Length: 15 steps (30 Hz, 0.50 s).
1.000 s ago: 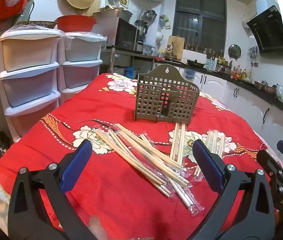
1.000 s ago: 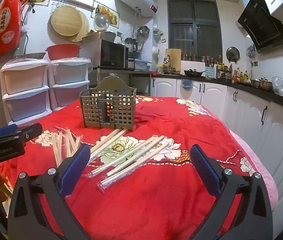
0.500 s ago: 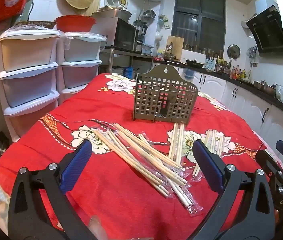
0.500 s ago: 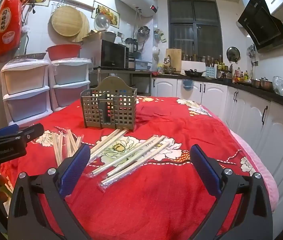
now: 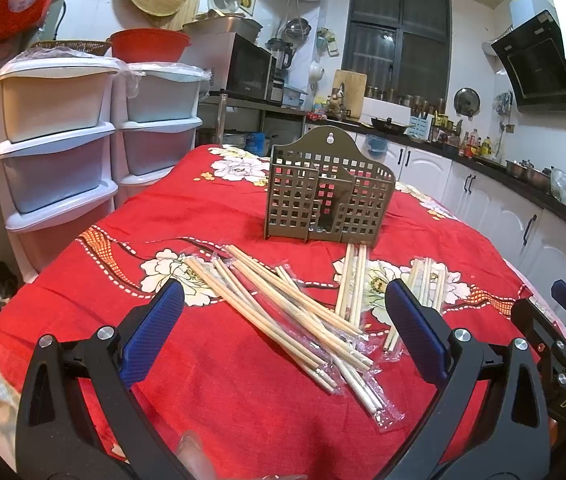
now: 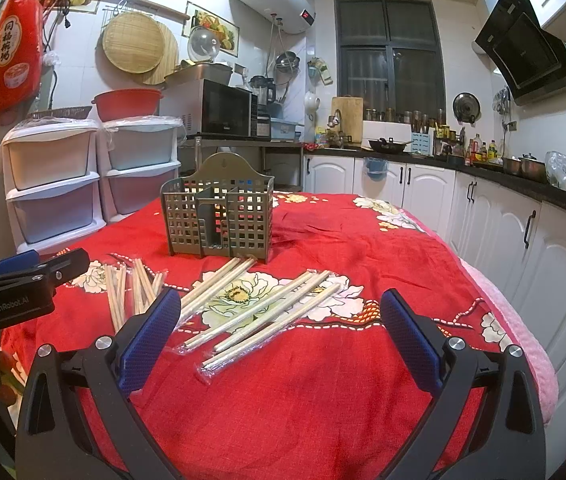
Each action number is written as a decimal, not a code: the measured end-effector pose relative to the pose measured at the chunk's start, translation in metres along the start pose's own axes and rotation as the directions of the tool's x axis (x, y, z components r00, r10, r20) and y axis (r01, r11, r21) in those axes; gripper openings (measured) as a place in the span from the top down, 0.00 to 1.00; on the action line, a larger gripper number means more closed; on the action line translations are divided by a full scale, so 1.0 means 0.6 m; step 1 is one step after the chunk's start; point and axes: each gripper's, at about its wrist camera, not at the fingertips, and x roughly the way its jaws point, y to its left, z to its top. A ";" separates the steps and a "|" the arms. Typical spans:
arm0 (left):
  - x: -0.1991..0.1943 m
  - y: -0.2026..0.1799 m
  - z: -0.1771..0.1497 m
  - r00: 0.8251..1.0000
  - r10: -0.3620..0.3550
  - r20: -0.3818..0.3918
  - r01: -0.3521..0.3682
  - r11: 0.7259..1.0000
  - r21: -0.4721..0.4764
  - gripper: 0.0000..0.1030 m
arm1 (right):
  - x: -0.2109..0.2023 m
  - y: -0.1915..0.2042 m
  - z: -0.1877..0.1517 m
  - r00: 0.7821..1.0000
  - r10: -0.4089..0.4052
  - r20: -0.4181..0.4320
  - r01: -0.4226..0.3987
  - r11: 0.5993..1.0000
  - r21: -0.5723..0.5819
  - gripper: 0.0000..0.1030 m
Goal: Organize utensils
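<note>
A brown perforated utensil holder (image 5: 329, 190) (image 6: 221, 216) stands upright on the red flowered tablecloth (image 5: 223, 380). Several pairs of wooden chopsticks in clear wrappers (image 5: 283, 312) (image 6: 259, 312) lie scattered in front of it, some crossing each other. My left gripper (image 5: 283, 332) is open, hovering above the nearest chopstick pile. Over the chopsticks on the right side, my right gripper (image 6: 279, 328) is open too, holding nothing. Each gripper shows at the edge of the other's view: the right gripper (image 5: 563, 340) and the left gripper (image 6: 15, 284).
White plastic drawer units (image 5: 59, 148) stand left of the table. A kitchen counter with white cabinets (image 6: 503, 216) runs along the right and back. The table edge drops off at the right, where a pink cloth (image 6: 523, 320) shows.
Both views have shifted only slightly; the left view has crept a little closer to the chopsticks. Nothing on the table has moved and both grippers stay open.
</note>
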 end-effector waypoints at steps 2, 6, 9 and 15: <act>0.000 0.000 0.000 1.000 0.001 -0.002 -0.001 1.000 0.000 0.10 | 0.000 0.000 0.000 1.000 -0.002 0.001 0.002 1.000 0.000 0.06; 0.002 0.002 0.000 1.000 -0.001 -0.003 0.001 1.000 -0.003 0.10 | 0.003 0.000 -0.001 1.000 -0.003 -0.001 0.003 1.000 0.003 0.06; 0.002 0.001 0.000 1.000 -0.001 -0.001 0.001 1.000 -0.001 0.10 | 0.004 -0.001 -0.001 1.000 -0.003 -0.002 0.003 1.000 0.002 0.06; 0.003 0.001 0.000 1.000 0.000 -0.003 0.000 1.000 -0.002 0.10 | 0.004 -0.001 -0.004 1.000 -0.003 -0.003 0.003 1.000 0.004 0.06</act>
